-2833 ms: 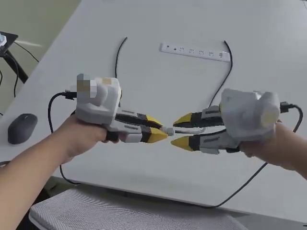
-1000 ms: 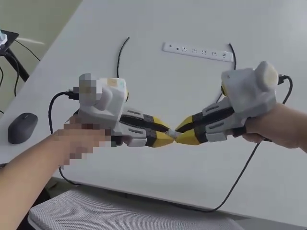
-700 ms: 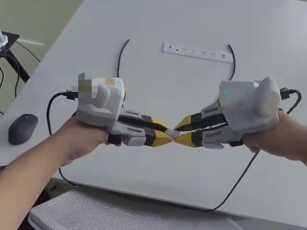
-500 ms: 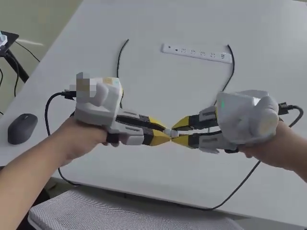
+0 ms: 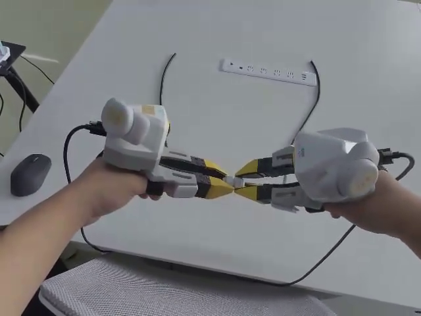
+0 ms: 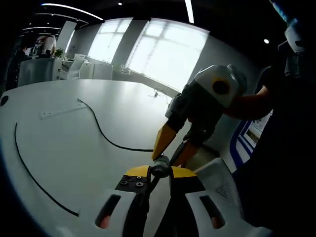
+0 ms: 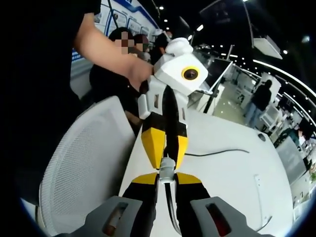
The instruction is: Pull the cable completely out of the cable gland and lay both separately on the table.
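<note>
Held in the air over the near edge of the table (image 5: pixel 263 118), my left gripper (image 5: pixel 225 185) and right gripper (image 5: pixel 241 183) meet tip to tip. My left jaws are pressed on the cable gland (image 5: pixel 232 180). It is small and pale grey, and its long axis lies level along the line between the tips. The thin cable (image 7: pixel 171 205) trails back between my right jaws; I cannot tell whether they pinch it.

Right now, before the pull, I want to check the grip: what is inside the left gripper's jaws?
The small grey cable gland, pinched at the left gripper's yellow tips. The right gripper meets it opposite. How much cable sits inside the gland is hidden.
</note>
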